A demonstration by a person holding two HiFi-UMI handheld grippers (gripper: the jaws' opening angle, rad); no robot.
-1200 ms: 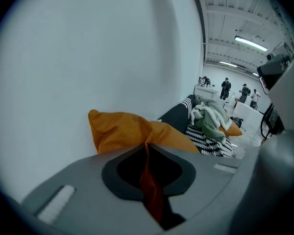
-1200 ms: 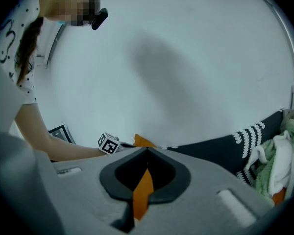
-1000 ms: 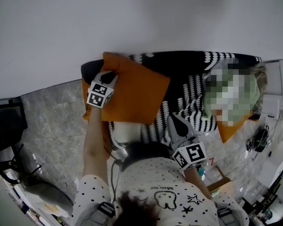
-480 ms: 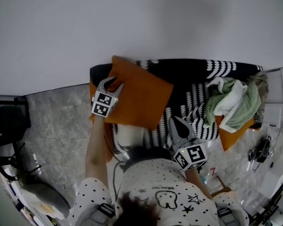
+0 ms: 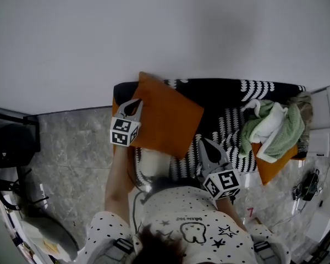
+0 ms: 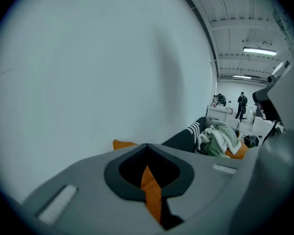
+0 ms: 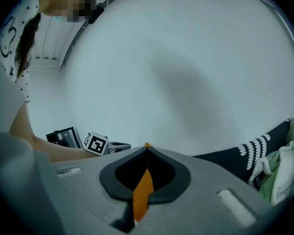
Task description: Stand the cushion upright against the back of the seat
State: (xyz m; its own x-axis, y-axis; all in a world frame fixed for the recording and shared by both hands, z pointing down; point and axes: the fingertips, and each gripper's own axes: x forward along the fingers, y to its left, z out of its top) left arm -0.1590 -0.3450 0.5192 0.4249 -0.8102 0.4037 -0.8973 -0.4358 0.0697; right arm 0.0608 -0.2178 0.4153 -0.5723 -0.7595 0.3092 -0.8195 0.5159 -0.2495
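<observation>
I'd put this about midway: the cushion (image 5: 168,117) is off the seat (image 5: 231,89) and up near its back, at the left end of the sofa in the middle of the head view, but it isn't standing there on its own yet. My left gripper (image 5: 134,106) is clamped shut on the cushion's left edge, and its own view shows a strip of orange fabric pinched between the closed jaws. My right gripper (image 5: 203,143) is closed on the cushion as well, near its lower right edge, with a sliver of orange caught between its jaws in that gripper's view. So both grippers carry it. It hangs turned like a diamond, one corner poking up past the top of the seat back toward the grey wall (image 5: 154,32), the opposite corner pointing down toward me. What I reckon is left is to square it up, set its lower edge down on the seat, lean it flat against the back, then let go with both grippers. The cushion itself is plain orange, square and softly stuffed, with smooth fabric and crisp corners, and it looks light enough to hold its shape while pinched by the edges. A heap of green and white clothes (image 5: 272,125) sits at the right end of the seat, well apart, on top of a second orange cushion (image 5: 272,168).
</observation>
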